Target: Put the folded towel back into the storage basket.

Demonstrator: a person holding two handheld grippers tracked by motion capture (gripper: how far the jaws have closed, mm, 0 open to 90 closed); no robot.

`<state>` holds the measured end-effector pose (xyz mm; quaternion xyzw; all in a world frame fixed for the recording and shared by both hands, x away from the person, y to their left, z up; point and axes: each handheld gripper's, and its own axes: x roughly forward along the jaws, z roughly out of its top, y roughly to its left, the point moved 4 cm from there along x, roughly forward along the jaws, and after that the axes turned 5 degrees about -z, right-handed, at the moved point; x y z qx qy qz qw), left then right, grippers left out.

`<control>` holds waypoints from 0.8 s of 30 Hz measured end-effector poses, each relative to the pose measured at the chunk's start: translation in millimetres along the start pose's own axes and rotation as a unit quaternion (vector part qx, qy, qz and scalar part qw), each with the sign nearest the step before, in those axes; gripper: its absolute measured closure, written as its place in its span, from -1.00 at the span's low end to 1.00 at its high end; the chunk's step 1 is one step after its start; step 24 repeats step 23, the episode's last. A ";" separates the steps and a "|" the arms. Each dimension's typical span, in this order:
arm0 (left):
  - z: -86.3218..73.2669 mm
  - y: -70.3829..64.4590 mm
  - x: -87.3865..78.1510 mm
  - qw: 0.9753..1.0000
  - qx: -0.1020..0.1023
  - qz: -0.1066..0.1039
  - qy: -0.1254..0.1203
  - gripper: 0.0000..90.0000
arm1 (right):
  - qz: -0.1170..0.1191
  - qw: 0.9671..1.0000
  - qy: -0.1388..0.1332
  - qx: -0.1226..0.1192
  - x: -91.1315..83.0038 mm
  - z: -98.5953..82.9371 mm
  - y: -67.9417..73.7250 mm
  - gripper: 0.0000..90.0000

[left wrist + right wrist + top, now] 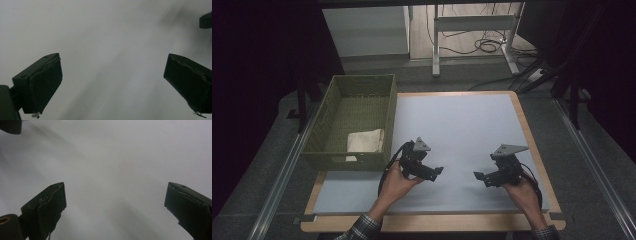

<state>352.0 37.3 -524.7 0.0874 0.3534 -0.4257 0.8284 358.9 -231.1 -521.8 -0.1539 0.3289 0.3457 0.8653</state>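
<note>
A person's hands hold two black grippers low over a pale grey mat [457, 130], their tips pointing at each other. My left gripper [438, 171] sits at the mat's front left, open, with nothing between its jaws. My right gripper [478, 176] sits at the front right, also open and empty. In the left gripper view, wide-apart pads [45, 85] frame bare mat, and the tip of the other gripper [206, 20] shows at the upper right. In the right gripper view, the spread pads [50, 206] frame bare mat too.
A green woven basket [362, 85] stands at the table's left edge with a folded white cloth [365, 141] inside near its front. The wooden table rim [532, 145] borders the mat. Beyond the table are desk legs and cables on the floor [482, 45].
</note>
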 end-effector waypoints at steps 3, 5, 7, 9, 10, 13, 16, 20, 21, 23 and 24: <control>-14.0 -2.3 3.5 1.000 -0.004 -0.006 -0.001 -0.95 | 0.002 1.000 0.000 0.006 5.1 -12.9 -0.3 -0.91; -22.1 -3.4 5.3 1.000 -0.001 0.003 0.004 -0.95 | 0.001 1.000 0.005 0.005 9.2 -19.9 0.6 -0.91; -32.3 -3.5 7.6 1.000 0.001 0.009 0.011 -0.95 | 0.001 1.000 0.009 0.004 12.9 -25.2 2.3 -0.91; -40.8 -2.1 9.7 1.000 0.001 0.020 0.017 -0.95 | 0.001 1.000 0.011 0.005 16.3 -29.0 3.8 -0.91; -43.6 -1.1 10.7 0.999 0.004 0.024 0.021 -0.95 | -0.001 1.000 0.014 0.004 18.2 -30.6 4.3 -0.91; -53.1 3.8 15.2 0.999 0.005 0.034 0.031 -0.97 | -0.012 1.000 0.019 -0.005 20.8 -32.2 5.9 -0.91; -53.1 6.0 14.8 0.999 0.007 0.030 0.032 -0.95 | -0.023 0.999 0.023 -0.019 22.2 -32.5 7.7 -0.91; -53.6 6.1 15.0 0.999 0.009 0.029 0.031 -0.96 | -0.026 0.999 0.024 -0.020 22.5 -32.8 8.9 -0.91; -53.6 5.8 15.2 0.999 0.009 0.029 0.031 -0.96 | -0.026 0.999 0.024 -0.020 22.4 -33.0 8.9 -0.91; -53.8 5.8 15.3 0.999 0.010 0.030 0.031 -0.96 | -0.026 0.999 0.023 -0.019 22.4 -33.1 8.9 -0.91; -53.8 5.8 15.3 0.999 0.010 0.030 0.031 -0.96 | -0.026 0.999 0.023 -0.019 22.4 -33.1 8.9 -0.91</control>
